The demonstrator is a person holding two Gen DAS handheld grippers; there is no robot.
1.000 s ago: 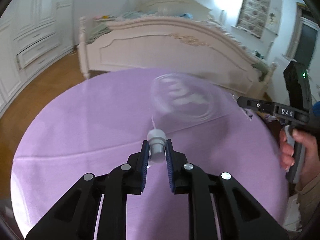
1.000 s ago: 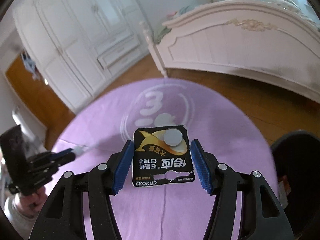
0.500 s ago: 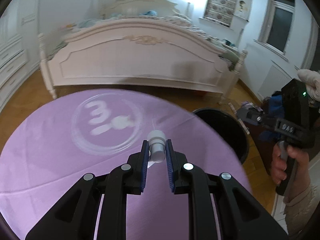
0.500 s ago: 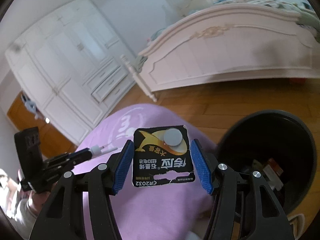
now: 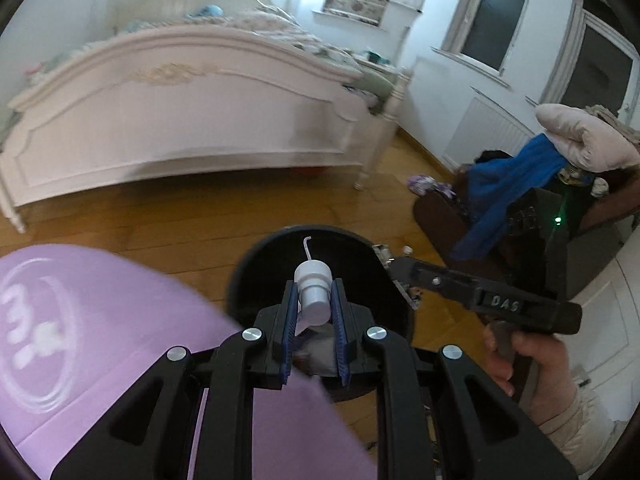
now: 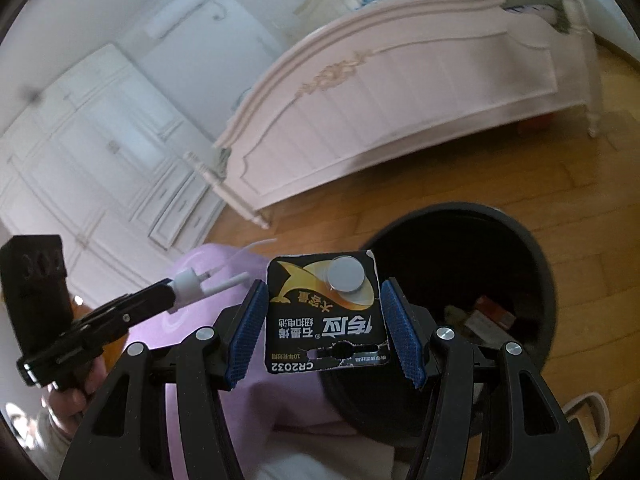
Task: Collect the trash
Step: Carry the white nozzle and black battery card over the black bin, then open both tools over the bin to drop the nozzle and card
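My left gripper point(image 5: 314, 308) is shut on a small white plastic pump cap point(image 5: 313, 286) with a thin tube, held over the open black trash bin point(image 5: 256, 268). My right gripper point(image 6: 324, 322) is shut on a black and gold CR2032 battery card point(image 6: 324, 320), held at the near left rim of the same bin point(image 6: 536, 264), which holds several bits of trash. The left gripper with the cap point(image 6: 186, 280) shows in the right wrist view at left. The right gripper's body point(image 5: 496, 300) shows in the left wrist view at right.
A round table with a purple cloth point(image 5: 100, 320) lies left of the bin. A white bed point(image 5: 180, 120) stands behind on the wood floor. A chair heaped with clothes point(image 5: 520, 184) is at right. White wardrobes point(image 6: 100, 160) line the far wall.
Both grippers have swung from over the purple table to the right, and now sit at the black bin. Each still holds its item.
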